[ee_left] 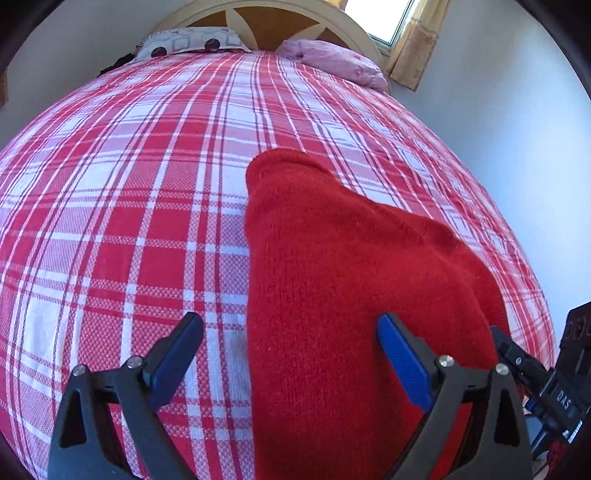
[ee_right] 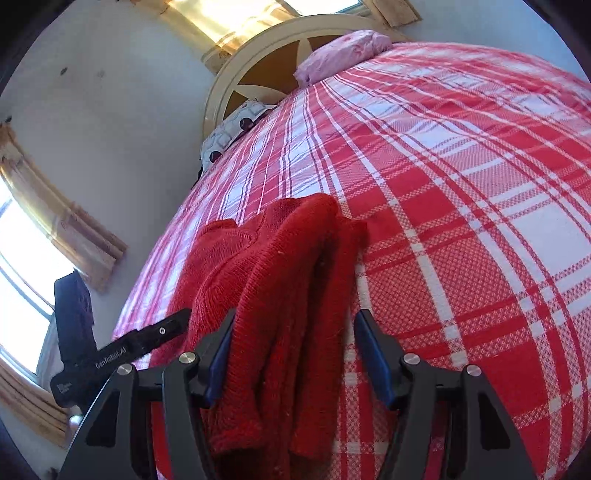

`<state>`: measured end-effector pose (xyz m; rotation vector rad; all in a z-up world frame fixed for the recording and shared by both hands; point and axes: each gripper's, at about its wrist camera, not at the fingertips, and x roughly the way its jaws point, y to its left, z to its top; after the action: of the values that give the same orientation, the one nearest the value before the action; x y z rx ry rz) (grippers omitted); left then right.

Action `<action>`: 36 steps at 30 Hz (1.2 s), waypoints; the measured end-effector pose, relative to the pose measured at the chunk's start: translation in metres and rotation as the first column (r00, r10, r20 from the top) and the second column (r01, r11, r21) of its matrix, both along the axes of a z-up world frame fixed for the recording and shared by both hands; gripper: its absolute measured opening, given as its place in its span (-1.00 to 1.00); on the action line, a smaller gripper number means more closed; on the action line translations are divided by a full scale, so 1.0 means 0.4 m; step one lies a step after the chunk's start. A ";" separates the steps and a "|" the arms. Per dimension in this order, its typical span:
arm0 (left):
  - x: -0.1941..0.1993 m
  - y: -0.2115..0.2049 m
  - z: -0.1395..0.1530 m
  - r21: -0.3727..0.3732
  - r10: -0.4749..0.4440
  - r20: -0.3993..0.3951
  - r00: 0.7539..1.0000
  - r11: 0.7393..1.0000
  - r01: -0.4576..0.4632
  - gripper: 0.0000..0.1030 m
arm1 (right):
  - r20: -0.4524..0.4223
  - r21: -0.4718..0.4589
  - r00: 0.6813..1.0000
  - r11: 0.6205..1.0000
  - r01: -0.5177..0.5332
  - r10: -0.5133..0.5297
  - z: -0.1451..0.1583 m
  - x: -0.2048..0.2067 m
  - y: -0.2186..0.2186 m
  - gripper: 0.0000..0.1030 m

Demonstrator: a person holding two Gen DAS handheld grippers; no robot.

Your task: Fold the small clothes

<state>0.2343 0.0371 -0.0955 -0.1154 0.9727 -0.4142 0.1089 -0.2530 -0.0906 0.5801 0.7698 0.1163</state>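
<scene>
The red knitted garment (ee_left: 332,295) lies on the bed (ee_left: 129,184), on a red-and-white plaid cover, near the foot end where both tools work.

Left hand-held gripper (ee_left: 290,354): jaws stand wide, nothing clamped. The garment's left edge runs up between the two fingers; the right finger lies over the knit, the left finger over bare plaid. No pad presses on the cloth.

Right hand-held gripper (ee_right: 293,350): jaws at a middling spread. A bunched, ridged length of the garment passes between the fingers. The left pad (ee_right: 219,354) sits against the knit; the right pad stands clear of it with a gap showing, so this reads as unclamped.

Governing relation: the garment's long axis runs straight ahead of each hand-held gripper, from the jaws toward the headboard (ee_left: 258,22), narrowing to a rounded end. In the right view the folds run lengthwise along the same line. Both tools are at the near end of the garment; the right one is judged the better placed to take it, since the cloth is centred in its jaws.

Far items: a pink pillow (ee_left: 340,62) and a patterned pillow (ee_left: 184,42), well apart from the work.
</scene>
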 end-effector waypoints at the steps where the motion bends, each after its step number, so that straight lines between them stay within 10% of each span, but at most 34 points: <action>1: 0.002 0.000 -0.002 -0.003 0.002 -0.004 1.000 1.000 -0.002 0.90 | 0.001 -0.014 1.000 1.000 -0.003 0.003 0.001 0.001 0.006 0.27; 18: 0.015 -0.003 -0.021 0.004 -0.004 -0.021 1.000 1.000 0.004 0.92 | 0.024 0.088 1.000 0.996 0.012 -0.014 0.013 0.014 -0.031 0.33; 26: 0.006 -0.021 -0.015 0.045 -0.023 0.018 1.000 0.999 0.022 0.84 | 0.000 -0.073 0.997 0.994 -0.082 0.082 0.000 0.032 0.041 0.34; 36: -0.012 -0.048 0.003 0.054 -0.076 0.069 0.995 0.996 0.072 0.26 | 0.034 -0.037 0.996 0.996 -0.076 0.078 -0.012 0.015 0.031 -0.26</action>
<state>0.2296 0.0180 -0.0943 -0.0177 0.9192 -0.4581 0.1151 -0.2407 -0.0955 0.5138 0.7585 0.1833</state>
